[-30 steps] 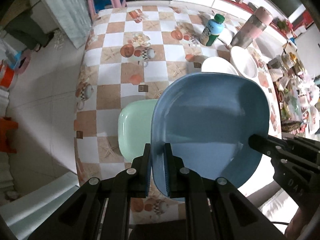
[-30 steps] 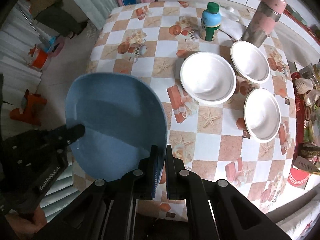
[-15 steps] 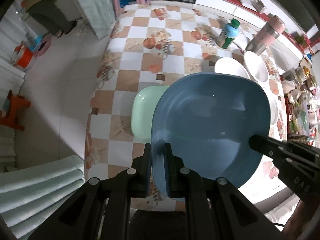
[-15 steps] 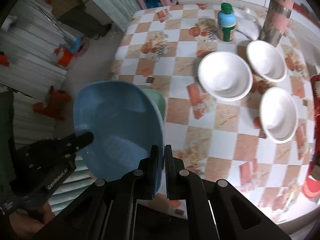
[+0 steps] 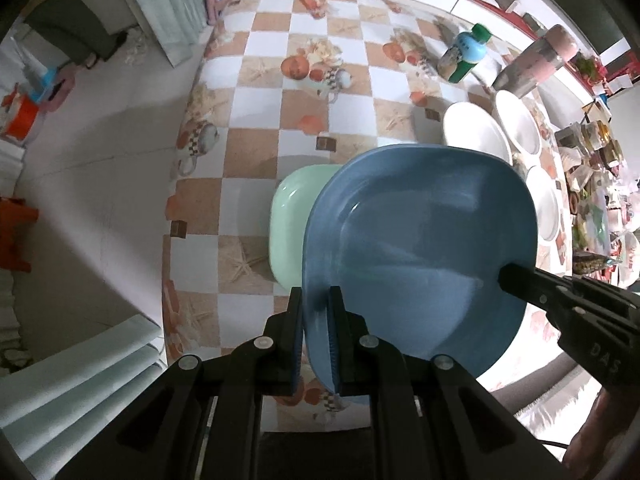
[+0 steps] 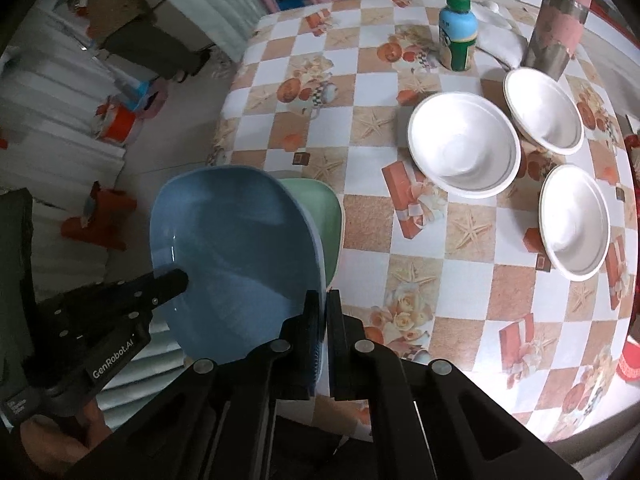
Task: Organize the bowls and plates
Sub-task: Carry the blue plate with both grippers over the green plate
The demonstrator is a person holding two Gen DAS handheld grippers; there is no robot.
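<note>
A blue square plate hangs in the air above the table, held by both grippers at opposite rims. My left gripper is shut on its near-left rim; my right gripper is shut on the other rim, seen as the blue plate in the right wrist view. Under it, partly hidden, a mint green plate lies on the table near the left edge; the green plate peeks out at right. Three white bowls stand empty on the right side.
A checkered oilcloth covers the table. A blue bottle with green cap and a pink-grey flask stand at the back. Clutter crowds the table's right edge. Stools and an orange bucket are on the floor left.
Both grippers carried the blue plate leftward and slightly down over the green plate. More floor and the table's left edge came into view. Both grips stayed closed on the rims.
</note>
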